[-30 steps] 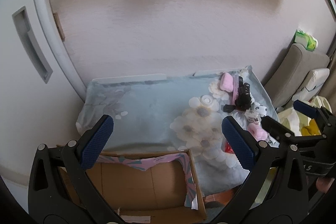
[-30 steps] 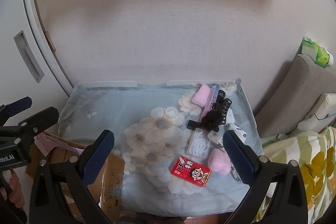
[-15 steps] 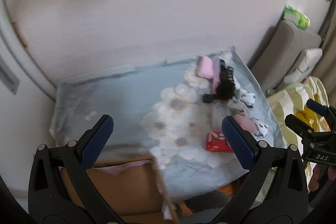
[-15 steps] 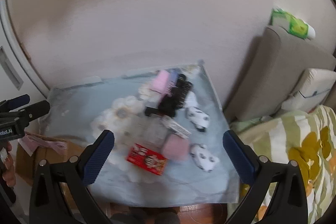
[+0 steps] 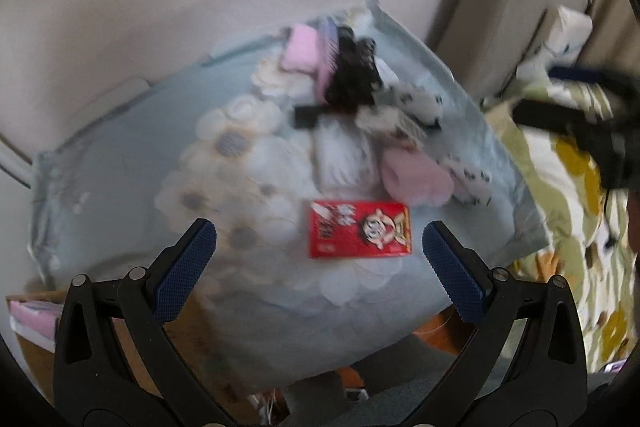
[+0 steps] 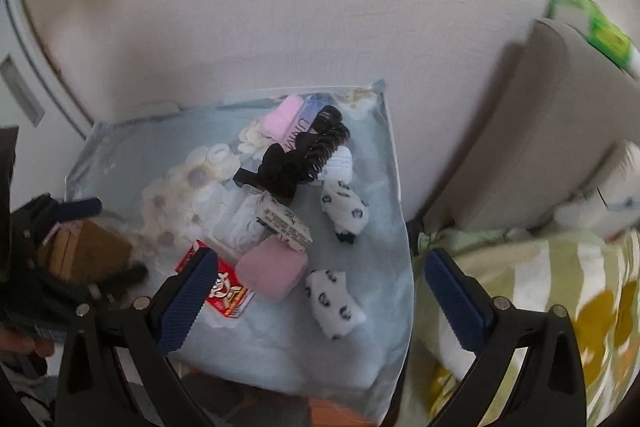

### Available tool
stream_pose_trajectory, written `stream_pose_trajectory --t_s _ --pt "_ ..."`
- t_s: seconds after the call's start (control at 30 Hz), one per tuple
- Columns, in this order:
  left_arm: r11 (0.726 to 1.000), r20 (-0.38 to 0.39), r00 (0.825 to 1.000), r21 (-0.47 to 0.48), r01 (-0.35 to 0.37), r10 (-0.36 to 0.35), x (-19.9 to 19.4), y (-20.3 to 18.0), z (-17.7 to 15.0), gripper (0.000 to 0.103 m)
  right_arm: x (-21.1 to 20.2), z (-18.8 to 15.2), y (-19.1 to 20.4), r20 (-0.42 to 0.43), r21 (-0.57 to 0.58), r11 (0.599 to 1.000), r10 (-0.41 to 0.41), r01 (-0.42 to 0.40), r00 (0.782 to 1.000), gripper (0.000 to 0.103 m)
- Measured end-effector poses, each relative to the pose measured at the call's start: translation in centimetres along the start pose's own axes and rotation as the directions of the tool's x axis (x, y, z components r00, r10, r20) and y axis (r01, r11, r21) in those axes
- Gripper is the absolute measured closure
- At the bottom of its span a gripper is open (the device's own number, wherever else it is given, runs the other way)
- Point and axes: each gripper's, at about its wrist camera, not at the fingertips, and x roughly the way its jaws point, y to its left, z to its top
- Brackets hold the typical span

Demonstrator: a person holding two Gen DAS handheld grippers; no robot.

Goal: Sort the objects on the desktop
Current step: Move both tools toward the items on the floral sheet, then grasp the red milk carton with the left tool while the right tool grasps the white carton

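Note:
A small table under a pale blue floral cloth [image 5: 132, 163] [image 6: 120, 151] carries the clutter. A red snack box [image 5: 359, 229] [image 6: 224, 293] lies near the front edge. Behind it are a pink pouch [image 5: 416, 181] [image 6: 271, 269], a black hair clip and scrunchie [image 5: 352, 81] [image 6: 298, 159], a pink sponge [image 6: 282, 119], a patterned little box [image 6: 284, 223] and two spotted white socks [image 6: 344, 209] [image 6: 334, 301]. My left gripper [image 5: 320, 265] hangs open just in front of the red box, holding nothing. My right gripper [image 6: 320, 303] is open over the table's front right corner, also holding nothing.
A cardboard box [image 5: 36, 311] [image 6: 84, 255] stands at the table's lower left. A beige sofa arm [image 6: 532, 131] and a green-yellow blanket [image 6: 532, 307] are on the right, a green tissue pack [image 6: 600, 31] on top. The wall runs behind the table.
Both grippers swung to the right and came closer to the table. The left view now centres on the red box; the right view now reaches the sofa and blanket. Both stayed open.

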Motion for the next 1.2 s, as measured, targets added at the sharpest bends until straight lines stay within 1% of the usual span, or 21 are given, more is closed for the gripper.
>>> stream_pose_trajectory --t_s 0.03,0.13,0.17,0.23,0.3,0.37,0.47,0.6,0.63,0.7,0.77,0.8,0.83,0.87,0.9,0.93,1.07,1.2 --pt "1.000 -0.004 1.000 0.008 -0.008 0.008 0.9 -0.7 -0.6 0.000 1.1 0.5 0.1 -0.011 -0.045 0.999 0.016 -0.016 1.000 0.003" --pt "1.000 -0.019 1.000 0.016 -0.014 0.015 2.6 -1.6 -1.4 0.000 3.5 1.1 0.6 -0.046 -0.120 0.991 0.046 -0.051 0.998 0.005" --pt "0.999 -0.021 0.999 0.015 -0.028 0.028 3.3 -1.9 -1.6 0.000 4.2 1.2 0.7 -0.054 -0.138 0.988 0.055 -0.062 0.997 0.006" --pt "0.999 -0.031 0.998 0.005 -0.054 0.054 4.5 -2.1 -2.0 0.001 5.6 1.2 1.0 -0.079 -0.179 0.980 0.075 -0.088 0.994 0.007" --pt "0.998 -0.046 0.997 -0.017 -0.063 0.062 5.7 -2.2 -2.2 0.001 7.4 1.1 1.8 -0.105 -0.233 0.966 0.085 -0.107 0.991 0.007" --pt "0.998 -0.051 0.997 -0.028 -0.062 0.061 6.6 -2.5 -2.4 0.001 8.5 1.1 1.9 -0.124 -0.255 0.959 0.098 -0.127 0.987 0.007" --pt "0.997 -0.042 0.996 -0.018 -0.079 0.078 7.3 -3.2 -2.7 0.001 10.2 1.0 2.4 -0.150 -0.278 0.947 0.121 -0.159 0.981 0.007" --pt "0.994 -0.029 0.993 -0.013 -0.113 0.113 8.3 -3.9 -2.4 0.001 11.8 0.8 2.8 -0.166 -0.309 0.936 0.120 -0.167 0.979 0.007" --pt "0.993 -0.027 0.993 -0.020 -0.115 0.114 8.7 -3.9 -2.3 0.001 12.3 0.9 2.9 -0.168 -0.317 0.933 0.118 -0.167 0.979 0.010" --pt "0.992 -0.028 0.992 -0.027 -0.121 0.120 9.1 -4.0 -2.2 0.001 13.0 1.1 2.9 -0.177 -0.327 0.930 0.115 -0.169 0.977 0.020" --pt "0.991 -0.028 0.991 -0.034 -0.129 0.128 9.7 -3.9 -2.1 0.001 13.5 1.2 2.9 -0.185 -0.336 0.926 0.114 -0.172 0.976 0.042" --pt "0.992 -0.031 0.993 -0.037 -0.119 0.118 9.9 -3.7 -2.1 0.002 13.8 1.2 3.0 -0.189 -0.342 0.924 0.109 -0.170 0.976 0.047" --pt "0.993 -0.035 0.994 -0.040 -0.110 0.108 10.1 -3.6 -2.1 0.008 13.9 1.2 3.0 -0.190 -0.344 0.924 0.107 -0.168 0.976 0.055" --pt "0.995 -0.034 0.996 -0.046 -0.085 0.083 10.2 -3.5 -2.1 0.014 14.0 1.3 3.0 -0.192 -0.345 0.923 0.105 -0.168 0.976 0.062" --pt "0.996 -0.027 0.997 -0.056 -0.067 0.066 10.1 -3.2 -2.1 0.014 14.0 1.3 3.0 -0.192 -0.344 0.924 0.107 -0.169 0.975 0.067" --pt "0.996 -0.027 0.997 -0.060 -0.068 0.066 10.1 -3.1 -2.1 0.014 13.9 1.3 2.9 -0.188 -0.343 0.924 0.107 -0.167 0.976 0.074" --pt "0.995 -0.020 0.998 -0.067 -0.068 0.067 9.8 -2.5 -2.2 0.015 13.3 1.3 2.8 -0.168 -0.335 0.929 0.107 -0.159 0.980 0.082" --pt "0.995 -0.007 0.998 -0.078 -0.066 0.066 8.5 -1.9 -1.9 0.015 12.4 1.6 2.9 -0.150 -0.321 0.935 0.109 -0.153 0.983 0.083"
